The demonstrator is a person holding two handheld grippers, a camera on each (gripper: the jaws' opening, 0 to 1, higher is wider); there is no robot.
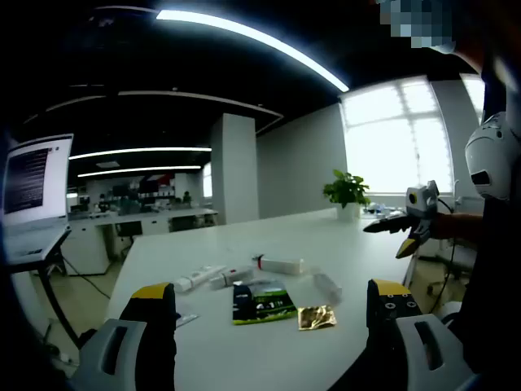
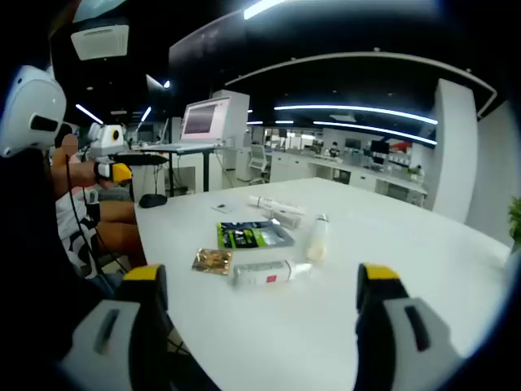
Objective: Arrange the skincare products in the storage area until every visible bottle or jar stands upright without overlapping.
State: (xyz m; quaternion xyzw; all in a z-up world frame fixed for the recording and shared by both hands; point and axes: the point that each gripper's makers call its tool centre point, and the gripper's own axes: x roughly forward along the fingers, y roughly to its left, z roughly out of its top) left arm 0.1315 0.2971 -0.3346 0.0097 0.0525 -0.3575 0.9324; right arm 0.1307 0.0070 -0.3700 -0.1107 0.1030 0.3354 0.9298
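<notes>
Several skincare products lie flat on the white table [image 1: 244, 358]. In the left gripper view I see two white tubes [image 1: 213, 278], a white bottle with a red cap [image 1: 279, 264], a clear bottle [image 1: 327, 285], a green-black packet [image 1: 262, 301] and a gold sachet [image 1: 316, 317]. My left gripper [image 1: 273, 326] hovers open just short of them, holding nothing. The right gripper view shows the same group: the white bottle [image 2: 269, 273], clear bottle [image 2: 317, 239], packet [image 2: 254, 235], sachet [image 2: 212, 260] and tubes [image 2: 278, 210]. My right gripper [image 2: 264, 309] is open and empty in front of them.
A person sits at the table edge, holding the right gripper [image 1: 411, 224] and the left gripper [image 2: 110, 167] away from the products. A potted plant [image 1: 347, 191] stands far back. A dark mouse-like object [image 2: 152, 199] and a small card [image 2: 221, 208] lie near a monitor stand [image 2: 203, 118].
</notes>
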